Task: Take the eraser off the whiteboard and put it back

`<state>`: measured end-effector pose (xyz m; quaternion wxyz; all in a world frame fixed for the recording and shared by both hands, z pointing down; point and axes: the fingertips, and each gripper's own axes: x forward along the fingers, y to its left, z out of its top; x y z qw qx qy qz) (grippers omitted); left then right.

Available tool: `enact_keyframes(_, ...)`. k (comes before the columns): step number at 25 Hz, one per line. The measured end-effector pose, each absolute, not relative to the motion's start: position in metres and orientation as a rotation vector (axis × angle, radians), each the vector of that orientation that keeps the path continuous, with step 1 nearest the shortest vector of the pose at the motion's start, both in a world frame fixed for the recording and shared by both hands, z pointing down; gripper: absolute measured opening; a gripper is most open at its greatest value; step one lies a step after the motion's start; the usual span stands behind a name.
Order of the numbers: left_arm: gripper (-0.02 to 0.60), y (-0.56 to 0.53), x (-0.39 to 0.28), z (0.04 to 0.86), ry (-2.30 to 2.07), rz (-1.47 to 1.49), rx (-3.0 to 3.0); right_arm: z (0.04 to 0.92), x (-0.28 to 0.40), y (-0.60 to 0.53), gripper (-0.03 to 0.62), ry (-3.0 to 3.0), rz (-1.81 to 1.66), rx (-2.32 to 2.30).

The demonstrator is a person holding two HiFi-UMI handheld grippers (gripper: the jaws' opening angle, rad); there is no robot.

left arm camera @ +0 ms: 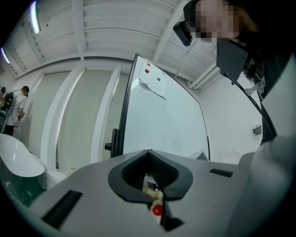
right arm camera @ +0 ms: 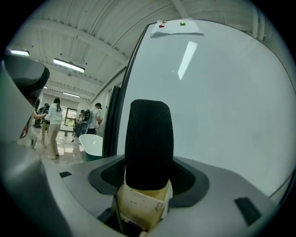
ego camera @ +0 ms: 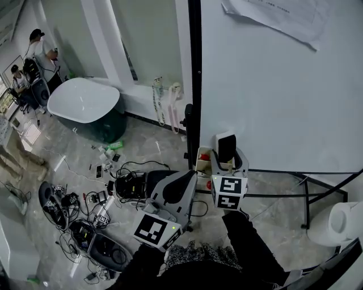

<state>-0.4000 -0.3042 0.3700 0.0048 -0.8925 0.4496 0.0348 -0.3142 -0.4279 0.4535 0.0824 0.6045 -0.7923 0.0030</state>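
Observation:
The whiteboard (ego camera: pixel 272 85) stands upright at the right in the head view, and it fills the right gripper view (right arm camera: pixel 222 102). The eraser (ego camera: pixel 227 147), with black felt and a cream body, stands upright between the jaws of my right gripper (ego camera: pixel 228 160), just in front of the board's lower left corner. In the right gripper view the eraser (right arm camera: pixel 149 143) rises from the right gripper (right arm camera: pixel 148 185), whose pads press on it. My left gripper (ego camera: pixel 180 187) hangs lower left of it, jaws together and empty; in its own view the left gripper (left arm camera: pixel 150 178) faces the board (left arm camera: pixel 162 120).
A sheet of paper (ego camera: pixel 278 17) is pinned to the board's top. A small tray (ego camera: pixel 203 161) with red pieces sits by the black frame edge (ego camera: pixel 194 85). Cables and gear (ego camera: pixel 85 215) litter the floor, with a white tub (ego camera: pixel 85 102) behind. People (ego camera: pixel 39 51) stand far left.

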Motion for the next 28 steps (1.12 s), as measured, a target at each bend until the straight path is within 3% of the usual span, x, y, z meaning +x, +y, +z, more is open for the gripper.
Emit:
enact_keyframes(17,0.006,-0.308,-0.392,0.377,1.372,0.110,-2.808,0.466,-0.314,-0.421,0.278,-2.485,0.059,1.710)
enact_keyframes(28,0.006,-0.314,-0.384,0.367,1.379,0.139,-2.795,0.425,-0.305,-0.395,0.276,-2.545,-0.092,1.684)
